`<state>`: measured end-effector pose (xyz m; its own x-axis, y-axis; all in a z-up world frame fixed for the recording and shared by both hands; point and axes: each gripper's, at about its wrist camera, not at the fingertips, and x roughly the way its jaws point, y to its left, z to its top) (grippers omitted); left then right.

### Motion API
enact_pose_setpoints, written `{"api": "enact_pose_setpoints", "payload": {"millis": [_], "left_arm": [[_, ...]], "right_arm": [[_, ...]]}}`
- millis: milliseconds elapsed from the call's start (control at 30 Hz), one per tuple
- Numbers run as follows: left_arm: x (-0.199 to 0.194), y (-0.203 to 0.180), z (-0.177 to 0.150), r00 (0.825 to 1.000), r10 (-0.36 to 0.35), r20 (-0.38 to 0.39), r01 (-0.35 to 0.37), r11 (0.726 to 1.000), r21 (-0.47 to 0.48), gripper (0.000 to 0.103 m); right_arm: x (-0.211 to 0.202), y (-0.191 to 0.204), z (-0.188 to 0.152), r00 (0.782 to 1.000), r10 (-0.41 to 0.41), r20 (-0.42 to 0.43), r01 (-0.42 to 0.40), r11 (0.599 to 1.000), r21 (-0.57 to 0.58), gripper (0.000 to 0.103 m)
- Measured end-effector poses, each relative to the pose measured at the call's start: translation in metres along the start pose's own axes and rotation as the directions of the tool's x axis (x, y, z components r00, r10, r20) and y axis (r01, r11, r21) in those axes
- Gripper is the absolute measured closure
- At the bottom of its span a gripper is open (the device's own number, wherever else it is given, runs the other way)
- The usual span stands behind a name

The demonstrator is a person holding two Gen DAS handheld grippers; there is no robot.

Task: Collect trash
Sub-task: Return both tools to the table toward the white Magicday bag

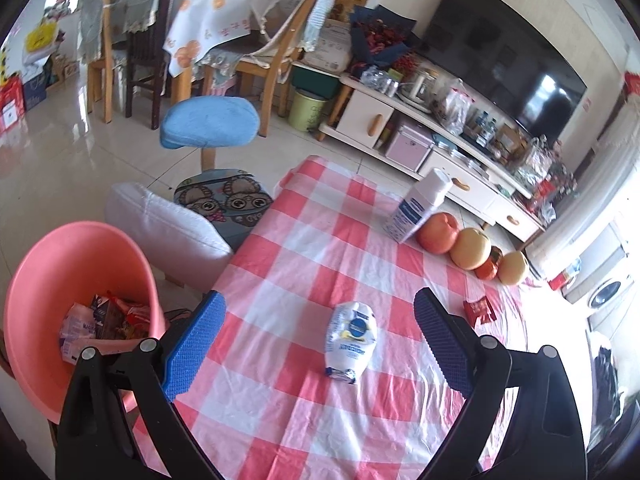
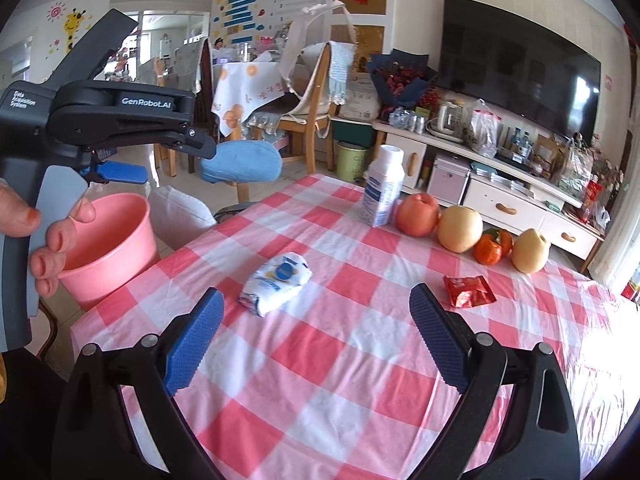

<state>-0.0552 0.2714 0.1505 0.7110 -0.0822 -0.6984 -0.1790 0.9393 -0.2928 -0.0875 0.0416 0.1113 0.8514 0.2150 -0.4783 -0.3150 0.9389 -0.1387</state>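
Note:
A crumpled white wrapper with a blue and yellow label lies on the red-and-white checked tablecloth, just ahead of my open, empty left gripper. It also shows in the right wrist view. A small red foil packet lies to the right, near the fruit; it also shows in the left wrist view. A pink bin holding several wrappers stands off the table's left edge. My right gripper is open and empty above the cloth. The left gripper's body hangs above the bin.
A white and blue carton stands at the far side beside an apple, two pears and tangerines. A white cushion and a blue stool are beyond the table's left edge. A TV cabinet stands behind.

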Motion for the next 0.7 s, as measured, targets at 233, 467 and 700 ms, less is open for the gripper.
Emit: {"api": "enact_pose_setpoints", "payload": {"millis": [233,467,700], "left_arm": [[0.006,-0.029,-0.006,1.0,0.006,-0.011,-0.005,0.997,0.072,0.009],[0.013,-0.059,-0.015,1.0,0.014,-0.024,-0.01,0.986,0.164,0.009],[0.021,-0.082,-0.024,0.999,0.022,-0.047,-0.01,0.972,0.236,0.009]], "right_arm": [[-0.001,-0.023,-0.008,1.0,-0.017,0.0,0.017,0.999,0.034,0.009],[0.002,-0.049,-0.015,0.999,-0.037,-0.012,0.037,0.996,0.081,0.009],[0.007,-0.073,-0.026,0.997,-0.068,-0.024,0.07,0.992,0.105,0.009]]}}
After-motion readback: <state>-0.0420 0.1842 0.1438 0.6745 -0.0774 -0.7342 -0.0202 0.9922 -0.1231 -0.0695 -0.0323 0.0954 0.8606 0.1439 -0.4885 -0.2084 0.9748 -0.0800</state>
